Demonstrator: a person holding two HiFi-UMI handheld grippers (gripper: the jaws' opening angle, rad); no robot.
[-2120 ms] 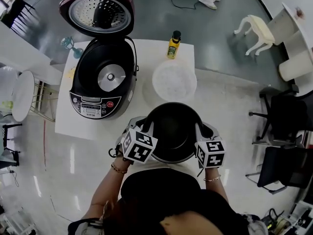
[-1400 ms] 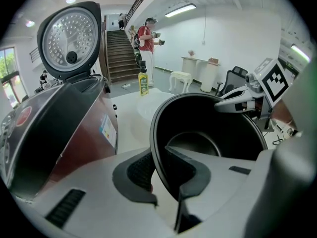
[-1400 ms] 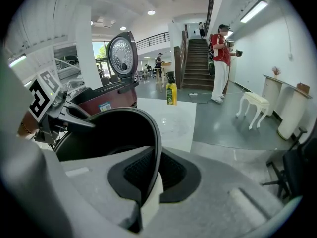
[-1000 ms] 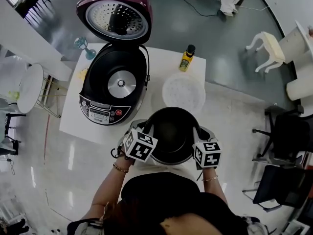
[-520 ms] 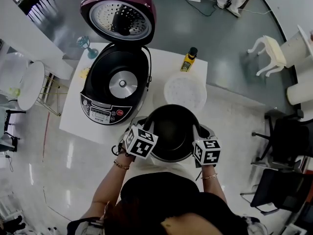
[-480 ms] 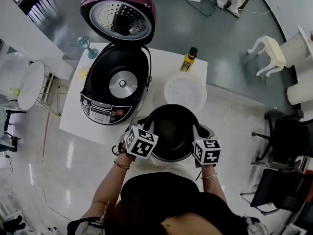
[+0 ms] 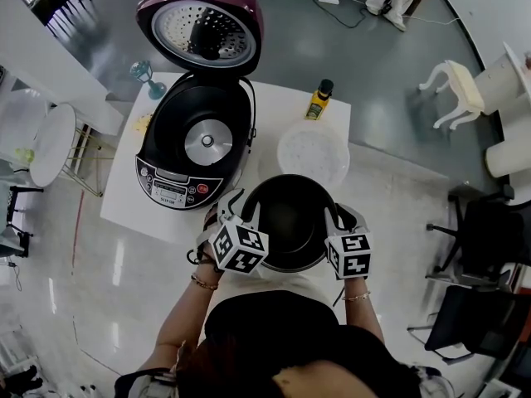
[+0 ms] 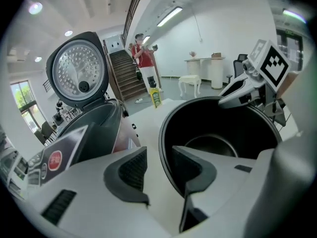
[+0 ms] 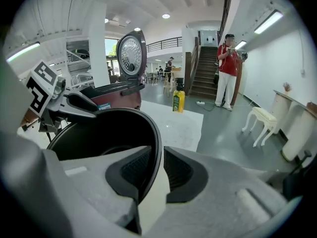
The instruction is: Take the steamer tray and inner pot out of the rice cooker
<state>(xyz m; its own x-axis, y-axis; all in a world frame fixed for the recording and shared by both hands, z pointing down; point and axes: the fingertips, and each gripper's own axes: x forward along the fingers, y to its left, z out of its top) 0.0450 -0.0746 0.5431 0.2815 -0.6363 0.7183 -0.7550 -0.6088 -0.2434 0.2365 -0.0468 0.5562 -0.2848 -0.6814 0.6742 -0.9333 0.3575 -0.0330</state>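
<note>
The inner pot (image 7: 289,222) stands dark and empty at the near edge of the white worktop (image 7: 124,193), just right of the open rice cooker (image 7: 195,152) and just in front of the white steamer tray (image 7: 313,154); the left tongs (image 7: 239,211) straddle its left rim with a clear gap at the outer pad; the right tongs (image 7: 340,220) straddle its right rim, barely parted; both have just been opening and neither pinches it; a yellow bottle (image 7: 316,99) stands at the worktop's far edge; glossy grey floor (image 7: 373,123) lies all round, with a round white side table (image 7: 51,152) to the left, and a white chair (image 7: 452,89) and black office chairs (image 7: 485,214) to the right; farther off, a person (image 9: 228,66) in a red top stands by a staircase (image 9: 200,81).
</note>
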